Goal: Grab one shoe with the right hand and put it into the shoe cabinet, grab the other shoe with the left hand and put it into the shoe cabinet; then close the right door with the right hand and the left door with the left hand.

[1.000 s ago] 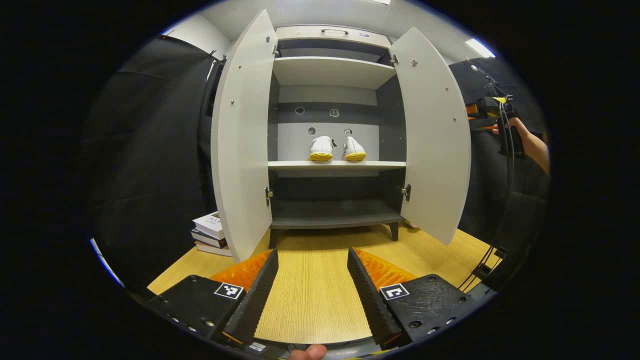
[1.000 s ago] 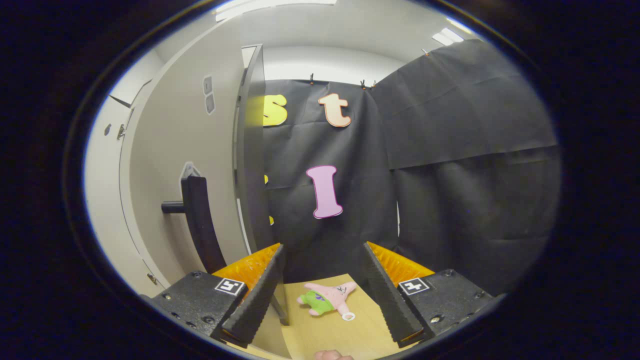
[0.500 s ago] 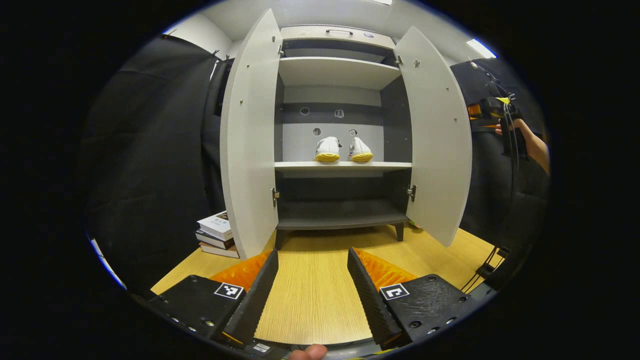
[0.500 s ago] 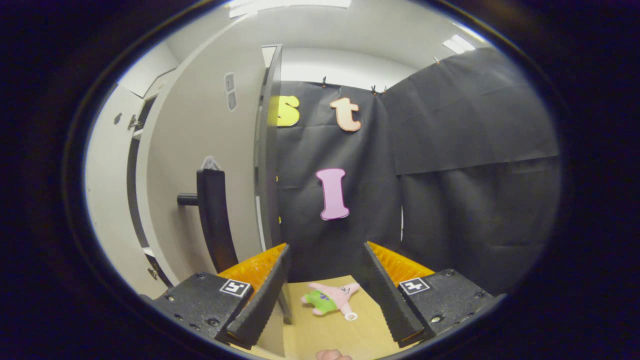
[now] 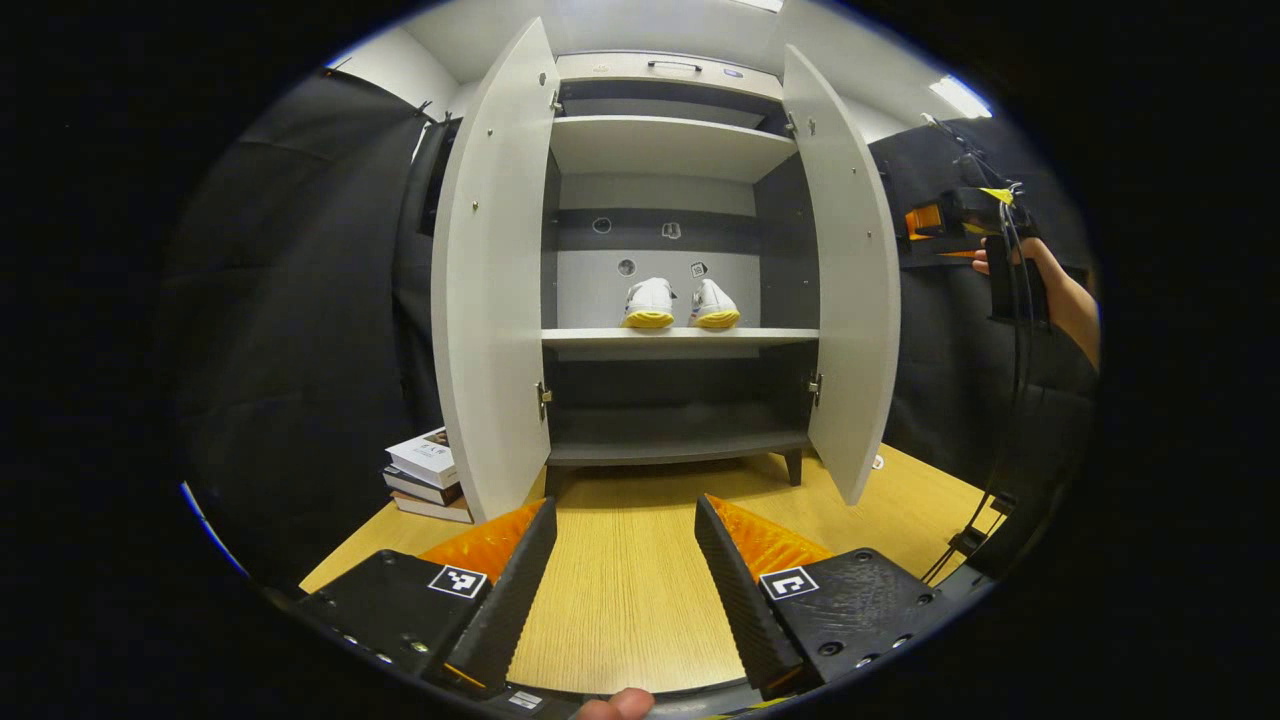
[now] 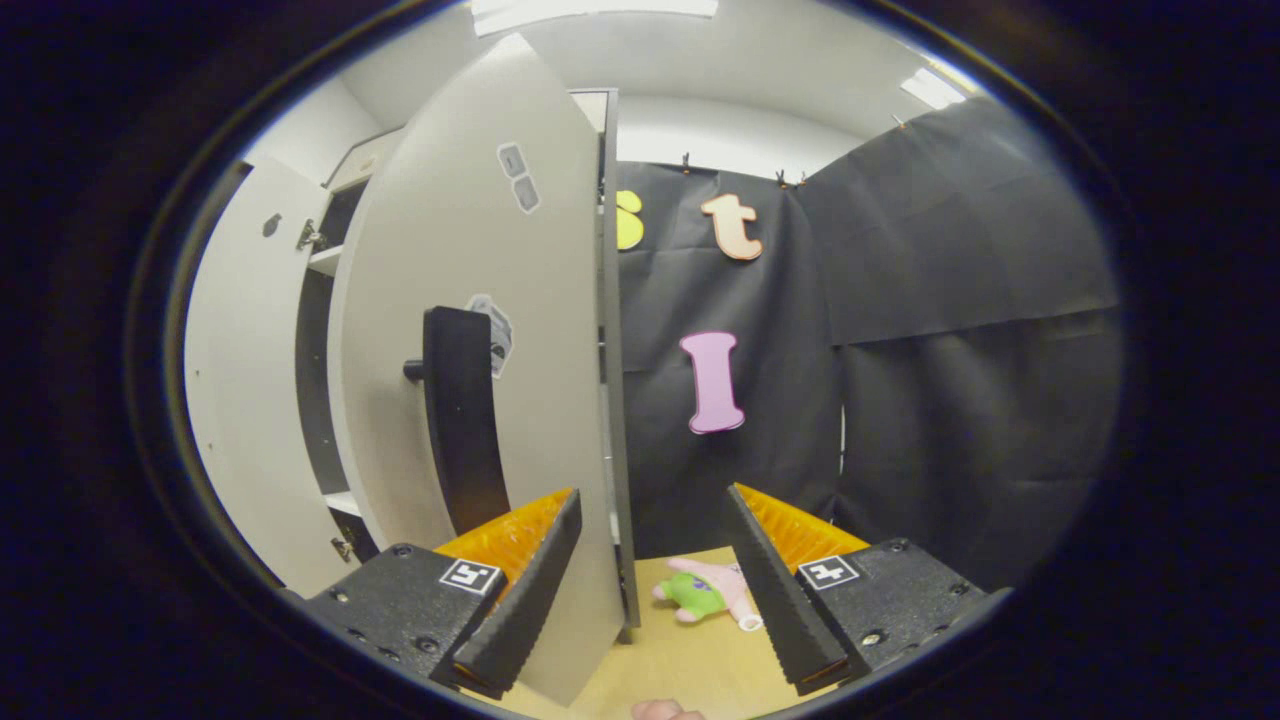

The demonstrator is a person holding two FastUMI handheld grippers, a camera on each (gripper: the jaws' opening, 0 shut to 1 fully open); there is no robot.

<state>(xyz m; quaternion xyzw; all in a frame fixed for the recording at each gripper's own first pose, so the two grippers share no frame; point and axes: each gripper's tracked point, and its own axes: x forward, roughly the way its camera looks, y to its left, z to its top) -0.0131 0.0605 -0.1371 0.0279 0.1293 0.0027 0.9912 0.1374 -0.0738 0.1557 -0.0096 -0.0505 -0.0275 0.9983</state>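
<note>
Two white shoes with yellow soles (image 5: 650, 303) (image 5: 714, 305) stand side by side on the middle shelf of the shoe cabinet (image 5: 665, 145). The left door (image 5: 490, 290) is wide open. The right door (image 5: 850, 290) is swung partway in. My left gripper (image 5: 625, 560) hangs open and empty, low over the wooden floor in front of the cabinet. My right gripper (image 5: 920, 222), held by a hand (image 5: 1045, 290), is just behind the right door. In the right gripper view that gripper (image 6: 650, 580) is open, with the door's outer face (image 6: 470, 240), black handle (image 6: 460, 420) and free edge right ahead.
A stack of books (image 5: 425, 470) lies on the floor left of the cabinet. A pink and green plush toy (image 6: 705, 592) lies on the floor behind the right door. Black cloth walls surround the booth. A cable (image 5: 1015, 400) hangs from the right gripper.
The right door has swung inward toward shut, and my right gripper has followed behind it. My left gripper has barely moved.
</note>
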